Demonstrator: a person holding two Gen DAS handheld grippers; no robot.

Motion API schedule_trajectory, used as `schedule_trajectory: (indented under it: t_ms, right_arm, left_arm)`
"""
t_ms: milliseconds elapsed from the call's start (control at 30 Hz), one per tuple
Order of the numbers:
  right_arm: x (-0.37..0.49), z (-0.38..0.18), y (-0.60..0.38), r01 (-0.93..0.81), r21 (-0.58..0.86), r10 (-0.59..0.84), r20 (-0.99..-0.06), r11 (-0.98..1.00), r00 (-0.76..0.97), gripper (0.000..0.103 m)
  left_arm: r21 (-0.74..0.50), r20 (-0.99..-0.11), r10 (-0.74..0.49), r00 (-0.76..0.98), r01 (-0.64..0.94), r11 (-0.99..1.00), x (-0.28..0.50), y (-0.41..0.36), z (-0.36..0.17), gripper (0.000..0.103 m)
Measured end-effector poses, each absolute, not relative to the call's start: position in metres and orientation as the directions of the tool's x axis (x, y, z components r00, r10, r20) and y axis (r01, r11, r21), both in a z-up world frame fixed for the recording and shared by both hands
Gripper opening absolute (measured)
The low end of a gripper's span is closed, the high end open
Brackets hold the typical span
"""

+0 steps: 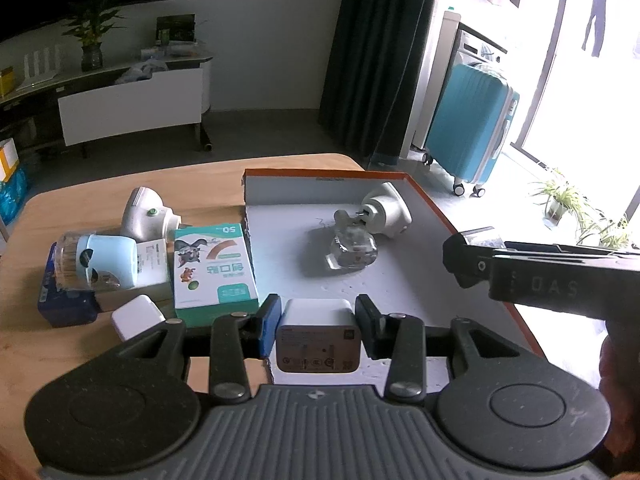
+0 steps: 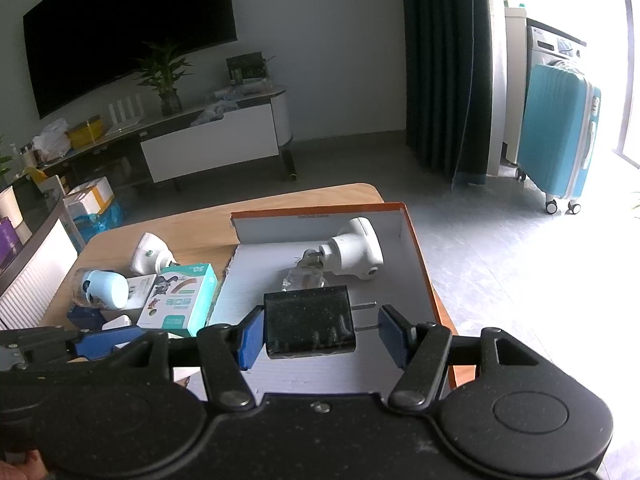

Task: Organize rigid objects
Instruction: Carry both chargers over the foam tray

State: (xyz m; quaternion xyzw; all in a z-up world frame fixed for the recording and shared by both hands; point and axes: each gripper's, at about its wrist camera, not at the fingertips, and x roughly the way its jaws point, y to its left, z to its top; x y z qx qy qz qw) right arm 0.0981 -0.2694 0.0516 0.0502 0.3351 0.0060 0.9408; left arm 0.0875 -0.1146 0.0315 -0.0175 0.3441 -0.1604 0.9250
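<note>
Left gripper [image 1: 316,326]: your jaws are clamped on the white charger [image 1: 318,334], held over the near edge of the orange-rimmed box [image 1: 424,192].
Right gripper [image 2: 320,330]: you hold the black charger [image 2: 308,326] over the box; the left pad touches it, the right pad sits at its 2 prongs.
Done: 2 things lie in the box, a white plug-in device [image 1: 386,210] and a clear glass bottle [image 1: 352,248].
Left: on the tabletop [image 1: 100,188], a teal carton [image 1: 214,276], a light-blue jar [image 1: 96,262], another white device [image 1: 146,214], a small white cube [image 1: 136,316].
</note>
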Motion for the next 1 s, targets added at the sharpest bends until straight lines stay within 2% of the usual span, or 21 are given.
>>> schedule_trajectory:
  t_ms: [1000]
  right_arm:
    - [0.111,0.042,-0.276,0.041,0.086,0.024,-0.646,0.995,0.763,0.073]
  left_arm:
    - [-0.144,-0.645,-0.319,0.695,0.299,0.943,0.095,-0.124,0.022,0.041]
